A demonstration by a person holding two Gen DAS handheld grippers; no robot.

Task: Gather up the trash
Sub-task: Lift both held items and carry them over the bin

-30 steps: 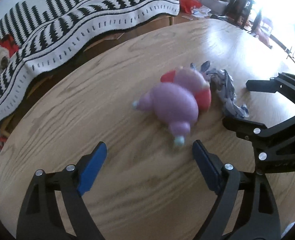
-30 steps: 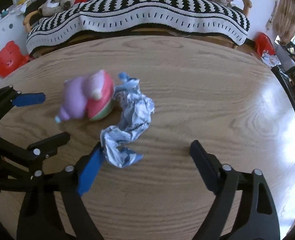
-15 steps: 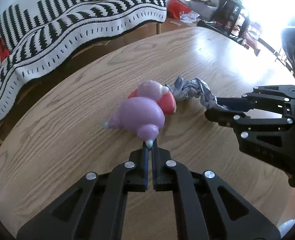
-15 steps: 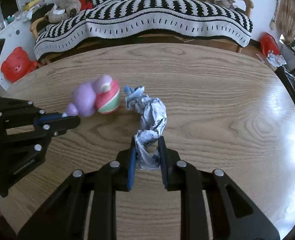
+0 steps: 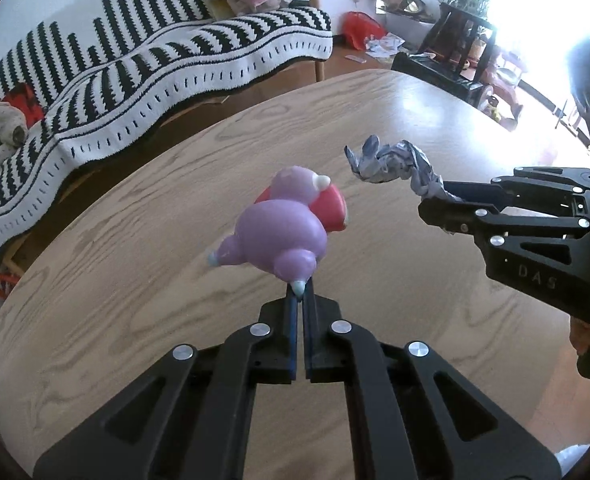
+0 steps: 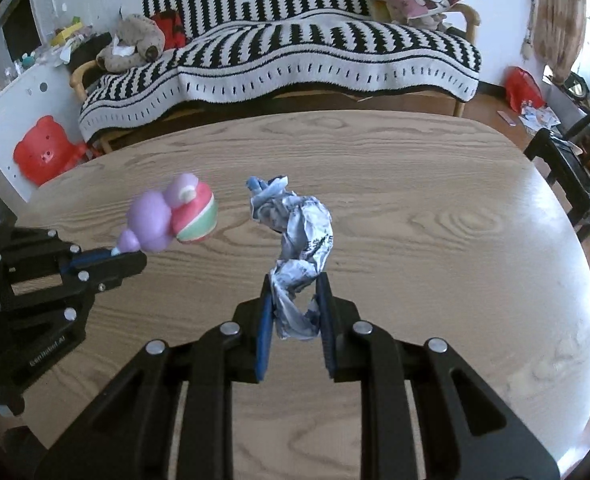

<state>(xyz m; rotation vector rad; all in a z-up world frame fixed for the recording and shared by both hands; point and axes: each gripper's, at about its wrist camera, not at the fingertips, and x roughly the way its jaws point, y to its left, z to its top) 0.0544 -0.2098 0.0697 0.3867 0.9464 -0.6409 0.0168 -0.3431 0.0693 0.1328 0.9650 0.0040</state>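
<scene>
Here, crumpled bluish-white paper [image 6: 301, 240] hangs twisted in the right tool [image 6: 295, 312].

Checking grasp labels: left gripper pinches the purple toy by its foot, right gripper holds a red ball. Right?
Not quite. The right gripper holds a crumpled paper wad, not a red ball; the right wrist view shows it. The left gripper does pinch the purple toy by its foot.

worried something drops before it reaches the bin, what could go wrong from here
The left gripper pinches only a small pale tip of the purple toy, so the toy may slip or swing out. The right gripper holds just the tail of the crumpled paper, which could tear or slide free.
</scene>
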